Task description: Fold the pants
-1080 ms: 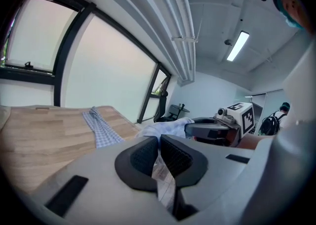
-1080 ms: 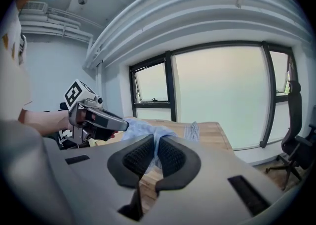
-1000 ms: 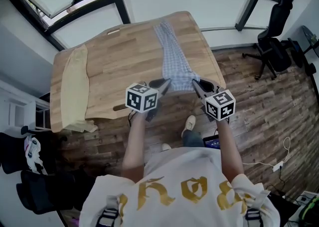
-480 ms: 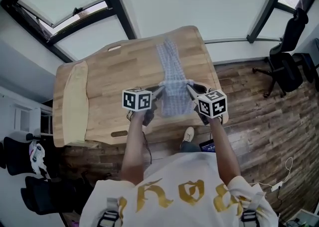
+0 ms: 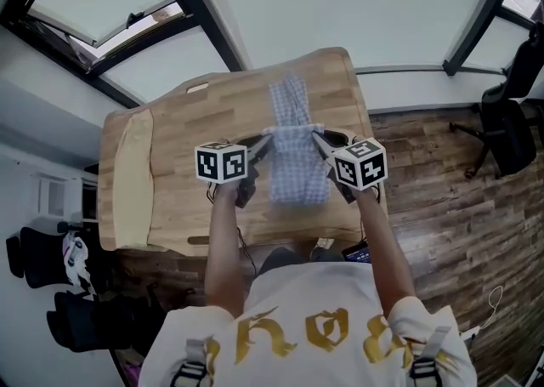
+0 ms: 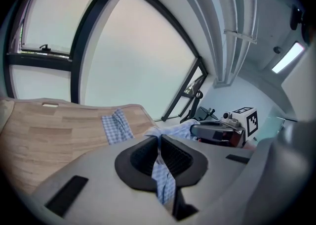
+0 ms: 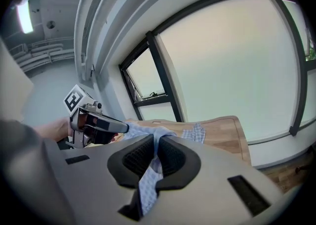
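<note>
Pinching one pair of pants (image 5: 297, 179), left gripper (image 5: 266, 139), right gripper (image 5: 316, 136), one table (image 5: 170, 134)

The right gripper (image 7: 157, 145) is clamped on blue-and-white checked cloth pants (image 7: 147, 185). The cloth stretches ahead and leftward to the left gripper (image 7: 121, 128), with a light wooden counter (image 7: 224, 137) beyond.

The light wooden table (image 5: 178, 122) lies bare between the folded cream cloth (image 5: 133, 173) along its left edge and the blue checked pants (image 5: 296, 164) on the right; a black office chair (image 5: 508, 122) stands far right.
</note>
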A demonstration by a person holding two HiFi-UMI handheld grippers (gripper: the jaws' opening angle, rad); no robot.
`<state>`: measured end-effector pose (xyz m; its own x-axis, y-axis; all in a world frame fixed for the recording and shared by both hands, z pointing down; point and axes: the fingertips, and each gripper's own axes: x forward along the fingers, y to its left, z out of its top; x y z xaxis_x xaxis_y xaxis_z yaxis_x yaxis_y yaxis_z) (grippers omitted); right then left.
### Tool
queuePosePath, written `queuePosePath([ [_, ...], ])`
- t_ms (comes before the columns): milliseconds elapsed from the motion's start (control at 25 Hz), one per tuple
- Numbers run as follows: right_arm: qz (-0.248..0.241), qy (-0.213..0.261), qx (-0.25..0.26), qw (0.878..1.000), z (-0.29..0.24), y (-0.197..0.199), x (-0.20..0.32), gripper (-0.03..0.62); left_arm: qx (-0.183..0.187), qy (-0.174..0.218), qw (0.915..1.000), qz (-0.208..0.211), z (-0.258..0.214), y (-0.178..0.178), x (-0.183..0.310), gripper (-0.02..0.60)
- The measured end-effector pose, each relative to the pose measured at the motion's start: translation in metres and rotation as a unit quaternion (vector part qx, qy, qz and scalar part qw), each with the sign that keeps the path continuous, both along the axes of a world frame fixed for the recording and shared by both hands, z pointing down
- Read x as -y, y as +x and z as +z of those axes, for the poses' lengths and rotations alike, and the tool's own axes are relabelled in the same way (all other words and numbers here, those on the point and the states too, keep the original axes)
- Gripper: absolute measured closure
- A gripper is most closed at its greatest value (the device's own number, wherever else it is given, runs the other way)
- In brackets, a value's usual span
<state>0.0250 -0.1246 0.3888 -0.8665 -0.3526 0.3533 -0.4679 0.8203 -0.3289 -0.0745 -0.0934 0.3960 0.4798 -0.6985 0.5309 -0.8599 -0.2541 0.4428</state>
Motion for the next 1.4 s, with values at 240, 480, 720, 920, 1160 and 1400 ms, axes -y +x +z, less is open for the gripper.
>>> queuePosePath([
  [240,-0.009,-0.001,0.006,1.0,-0.012,-0.009,0.03,0.554,-0.008,0.009,0.9998,-0.014,-0.01,-0.008,0.029,0.534],
  [480,-0.005,0.006,-0.015,1.0,-0.012,-0.029,0.063,0.554,-0.011,0.01,0.9995,-0.027,-0.007,-0.027,0.062,0.534],
  [720,-0.002,-0.028,-0.036,0.999,0.007,-0.051,0.098,0.554,0.009,0.002,0.9988,-0.047,0.004,-0.049,0.098,0.534],
  [920,0.0,-0.059,-0.046,0.997,0.038,-0.071,0.141,0.554,0.016,-0.025,0.9981,-0.054,0.041,-0.067,0.139,0.534],
  [1160,0.007,-0.079,-0.067,0.995,0.082,-0.105,0.198,0.554,-0.009,-0.042,0.9972,-0.061,0.079,-0.096,0.188,0.534],
  [1400,0.006,-0.103,-0.084,0.991,0.129,-0.138,0.247,0.549,-0.024,-0.058,0.9946,-0.083,0.133,-0.126,0.236,0.532],
])
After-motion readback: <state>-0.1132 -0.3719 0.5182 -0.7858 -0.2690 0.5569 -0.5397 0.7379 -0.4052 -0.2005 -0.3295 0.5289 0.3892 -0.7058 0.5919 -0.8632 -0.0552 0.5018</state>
